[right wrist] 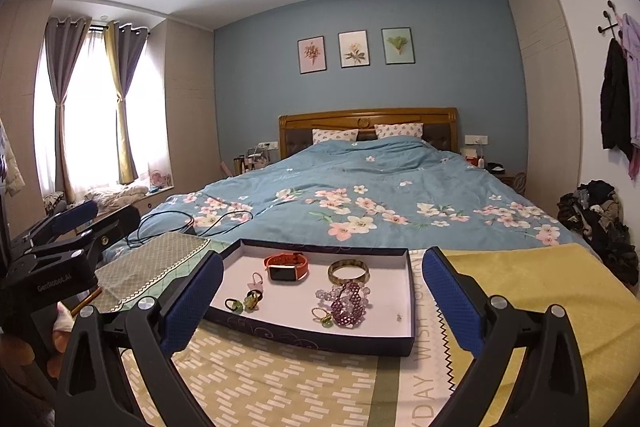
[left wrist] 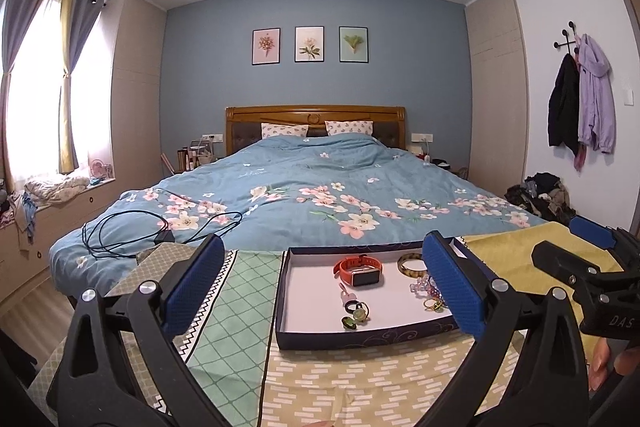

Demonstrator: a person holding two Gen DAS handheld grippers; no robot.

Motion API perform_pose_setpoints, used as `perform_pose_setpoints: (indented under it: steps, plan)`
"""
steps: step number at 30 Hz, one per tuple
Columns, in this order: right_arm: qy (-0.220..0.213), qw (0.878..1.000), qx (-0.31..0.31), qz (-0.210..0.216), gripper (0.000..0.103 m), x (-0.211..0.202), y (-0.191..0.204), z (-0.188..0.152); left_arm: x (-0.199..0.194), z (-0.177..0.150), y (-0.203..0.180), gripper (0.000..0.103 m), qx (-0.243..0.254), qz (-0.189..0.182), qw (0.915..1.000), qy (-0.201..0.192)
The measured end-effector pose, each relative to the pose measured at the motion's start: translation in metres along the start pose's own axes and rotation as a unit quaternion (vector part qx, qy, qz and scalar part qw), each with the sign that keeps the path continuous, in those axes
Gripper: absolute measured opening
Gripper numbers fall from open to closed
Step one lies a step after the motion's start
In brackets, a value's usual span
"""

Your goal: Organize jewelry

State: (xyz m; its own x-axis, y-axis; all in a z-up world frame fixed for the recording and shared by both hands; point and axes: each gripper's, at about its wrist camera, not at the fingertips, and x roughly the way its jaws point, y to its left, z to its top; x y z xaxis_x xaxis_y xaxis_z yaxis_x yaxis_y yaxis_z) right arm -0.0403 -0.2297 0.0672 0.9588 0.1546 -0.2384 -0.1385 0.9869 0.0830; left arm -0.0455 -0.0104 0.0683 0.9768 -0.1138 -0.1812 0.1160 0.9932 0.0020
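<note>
Now, from my seat at the controls, I start at the far left, where a black cable [left wrist: 120, 231] lies looped on the blue floral bedspread [left wrist: 320, 195]. My left gripper [left wrist: 320, 283] comes next, its blue pads [left wrist: 192, 283] spread wide with nothing between them, held above the patterned cloth [left wrist: 236, 303] at the foot of the bed. Just to its right the shallow dark box [right wrist: 308, 341] with a white floor sits flat on that cloth. Inside it, left to right, I see small green rings [right wrist: 240, 303], an orange-strapped watch [right wrist: 286, 267] toward the back, a mottled bangle [right wrist: 348, 271], and a purple beaded bracelet [right wrist: 349, 303] near the front with another small green ring [right wrist: 322, 317] touching it. A tiny speck lies alone near the box's right wall; I cannot tell what it is. My right gripper [right wrist: 320, 303] hangs in front of the box, jaws fully apart and empty. Farthest right lies a yellow towel [right wrist: 540, 291].
</note>
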Motion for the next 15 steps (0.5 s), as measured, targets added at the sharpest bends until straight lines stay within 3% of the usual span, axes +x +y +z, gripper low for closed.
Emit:
perform_pose_setpoints:
  steps: [15]
  plan:
    - [-0.002, 1.000, 0.000, 0.004, 0.096, -0.004, 0.003, 0.000, -0.014, -0.001, -0.006, 0.098, -0.003, -0.005, 1.0000, -0.004]
